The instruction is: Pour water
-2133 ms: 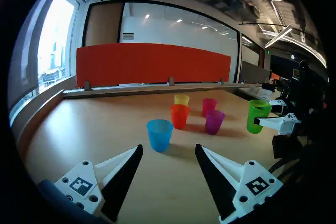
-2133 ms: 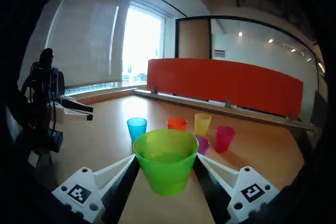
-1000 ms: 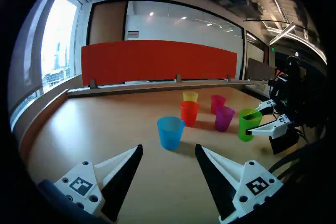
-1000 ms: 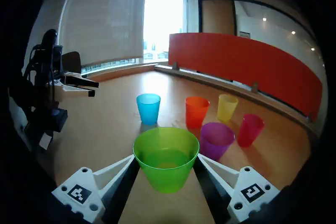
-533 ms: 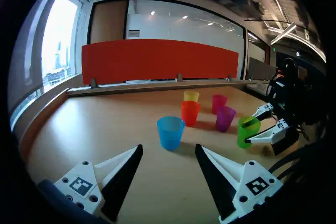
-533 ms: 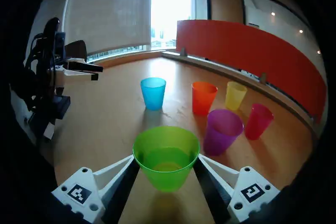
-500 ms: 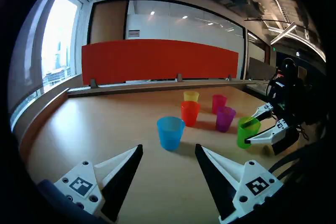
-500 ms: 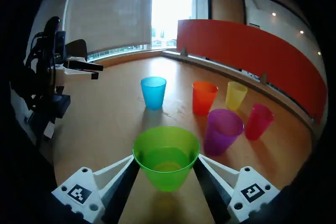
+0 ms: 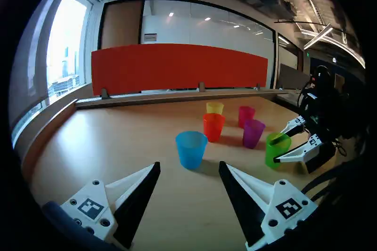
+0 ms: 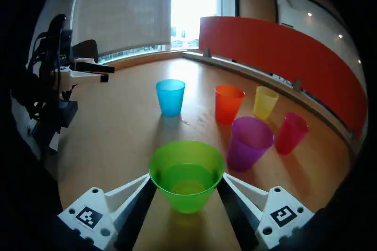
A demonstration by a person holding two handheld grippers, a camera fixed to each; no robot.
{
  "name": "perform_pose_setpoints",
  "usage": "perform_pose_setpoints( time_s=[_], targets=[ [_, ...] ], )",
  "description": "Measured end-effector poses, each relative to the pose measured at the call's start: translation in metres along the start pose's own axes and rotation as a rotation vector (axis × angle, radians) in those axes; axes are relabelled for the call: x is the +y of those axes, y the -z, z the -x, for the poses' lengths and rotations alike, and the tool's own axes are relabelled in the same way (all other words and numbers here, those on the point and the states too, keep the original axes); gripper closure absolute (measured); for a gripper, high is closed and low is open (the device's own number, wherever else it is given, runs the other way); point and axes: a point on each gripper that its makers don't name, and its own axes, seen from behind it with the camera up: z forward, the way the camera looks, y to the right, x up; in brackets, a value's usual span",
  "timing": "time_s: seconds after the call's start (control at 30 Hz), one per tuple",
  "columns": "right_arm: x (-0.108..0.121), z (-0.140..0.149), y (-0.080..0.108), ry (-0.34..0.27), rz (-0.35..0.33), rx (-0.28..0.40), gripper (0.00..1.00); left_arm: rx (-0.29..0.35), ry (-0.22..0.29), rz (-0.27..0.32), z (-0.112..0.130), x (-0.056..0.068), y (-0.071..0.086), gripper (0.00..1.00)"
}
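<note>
A green cup (image 10: 186, 181) with water in its bottom sits between the fingers of my right gripper (image 10: 186, 186), which is shut on it just above the wooden table (image 10: 118, 128). In the left gripper view the same green cup (image 9: 276, 149) and right gripper (image 9: 287, 146) show at the right. My left gripper (image 9: 188, 180) is open with nothing in it, facing a blue cup (image 9: 191, 149). Beyond stand an orange cup (image 9: 213, 126), a yellow cup (image 9: 215, 108), a purple cup (image 9: 253, 133) and a pink cup (image 9: 246, 116).
A red partition (image 9: 179, 68) runs along the table's far edge. Windows (image 9: 61, 58) line the left side. In the right gripper view the left gripper (image 10: 87, 73) and the hand holding it appear at the left, over bare table.
The right gripper has lowered the green cup closer to the table, near the purple cup. The left gripper has barely moved.
</note>
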Motion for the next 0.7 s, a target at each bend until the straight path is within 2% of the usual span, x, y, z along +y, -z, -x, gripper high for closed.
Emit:
perform_pose_setpoints(
  time_s=[0.7],
  targets=[
    [0.0007,0.0085,-0.0069,-0.006,-0.003,-0.020,0.14,-0.005,0.002,0.002,0.0015,-0.0032,-0.0040,0.08]
  ],
)
